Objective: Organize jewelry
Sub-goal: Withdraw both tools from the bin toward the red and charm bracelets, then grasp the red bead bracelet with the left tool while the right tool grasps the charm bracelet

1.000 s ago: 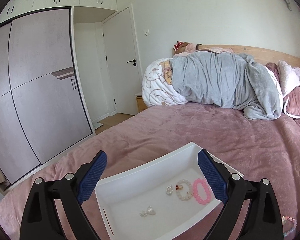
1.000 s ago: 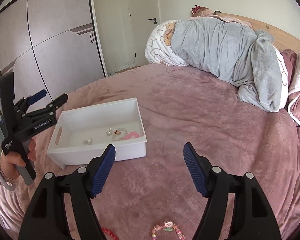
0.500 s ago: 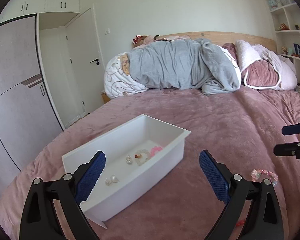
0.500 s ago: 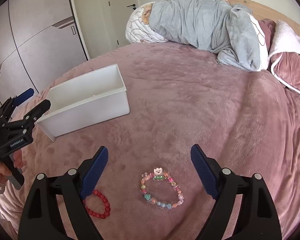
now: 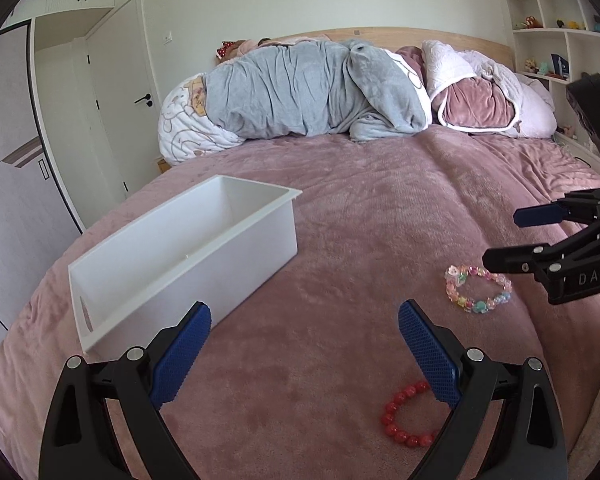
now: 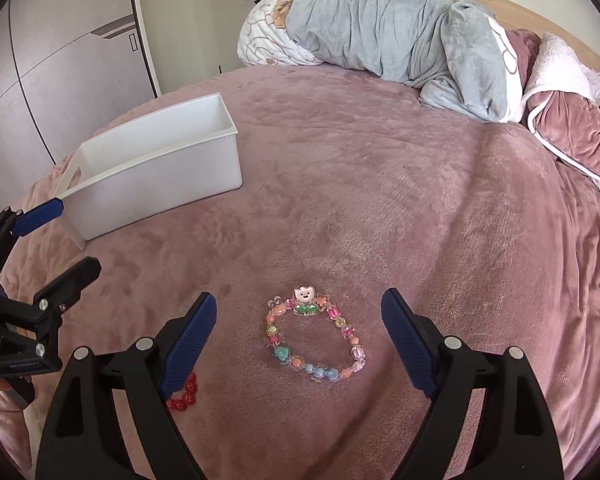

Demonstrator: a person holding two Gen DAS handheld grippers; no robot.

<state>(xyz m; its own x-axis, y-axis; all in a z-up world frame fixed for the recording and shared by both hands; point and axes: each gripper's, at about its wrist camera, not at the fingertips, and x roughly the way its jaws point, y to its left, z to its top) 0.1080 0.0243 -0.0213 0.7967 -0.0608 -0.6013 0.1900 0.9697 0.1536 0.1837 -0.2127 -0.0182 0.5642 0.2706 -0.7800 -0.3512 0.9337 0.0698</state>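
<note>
On the pink bedspread (image 6: pixel 380 200), the pastel bracelet (image 6: pixel 314 338) is framed by the released right gripper (image 6: pixel 298 332), and a descent and clench are called for, while the left gripper (image 5: pixel 304 344) is held released too.

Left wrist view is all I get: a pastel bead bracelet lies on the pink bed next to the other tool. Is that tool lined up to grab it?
Observer: Yes. In the right wrist view, the bead bracelet lies flat on the bedspread right between the right gripper's fingers, which are spread wide and are not touching it.
Operator: There's a pale blob on the bracelet. What is it?
Observer: A charm: a small white smiling face on a green base, at the bracelet's far side from that gripper.
</note>
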